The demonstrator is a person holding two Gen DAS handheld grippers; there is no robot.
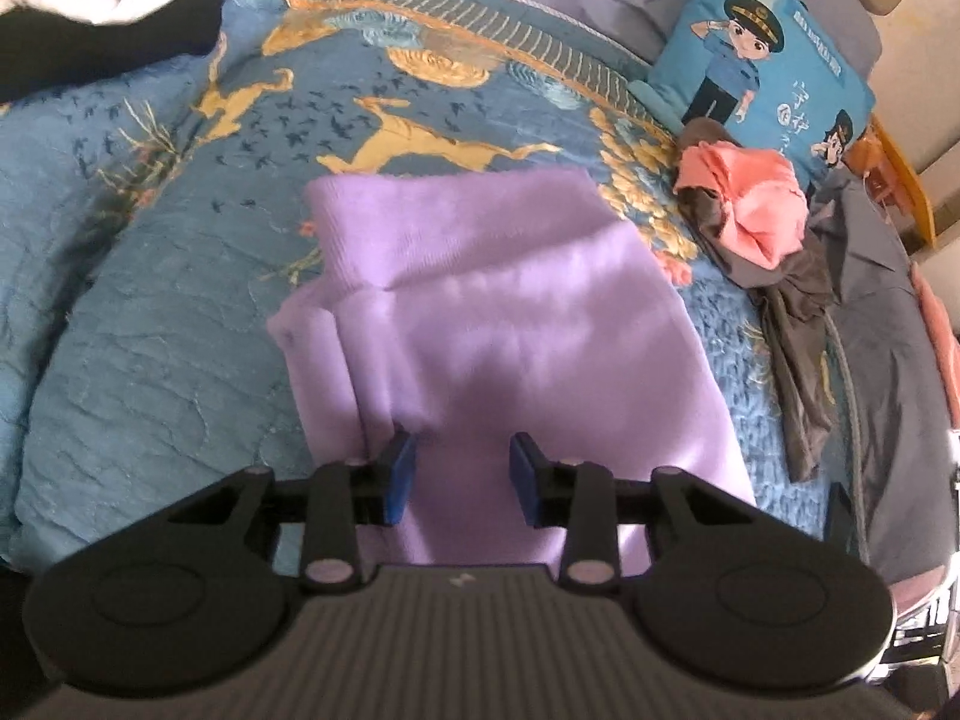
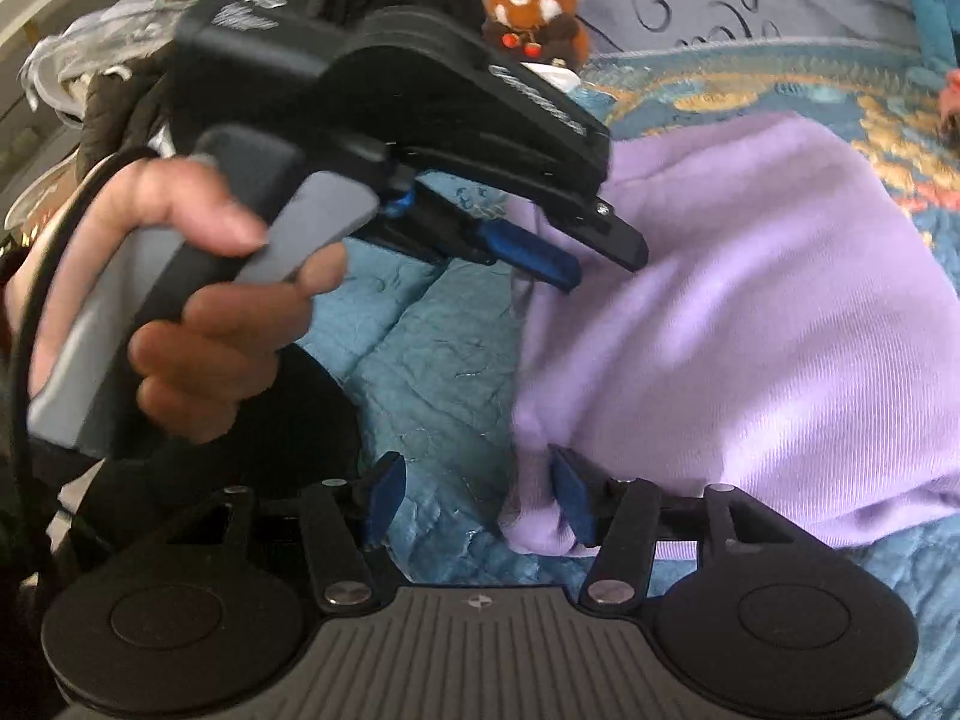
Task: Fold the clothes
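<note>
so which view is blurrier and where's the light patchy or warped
Right wrist view: motion blur smears the left gripper and the hand holding it, while the right gripper stays sharper. Left wrist view: soft overall, dappled light and a dark shadow fall on the lilac garment, and fisheye bends the blue bedspread and cartoon cushion toward the edges.

A: The garment [image 1: 510,324] at the centre is plain lilac. It lies on a blue bedspread [image 1: 150,330] patterned with gold deer and small dark birds.

B: At two o'clock?

A: A turquoise cushion [image 1: 774,60] printed with cartoon figures in dark uniform, and below it a salmon-pink cloth [image 1: 756,204] bundled with grey-brown fabric.

B: The tools?

A: The left gripper [image 1: 462,474] and right gripper [image 2: 477,498] are black with blue pads. At twelve o'clock in the right view sits a rust-and-white plush toy [image 2: 534,6].
</note>
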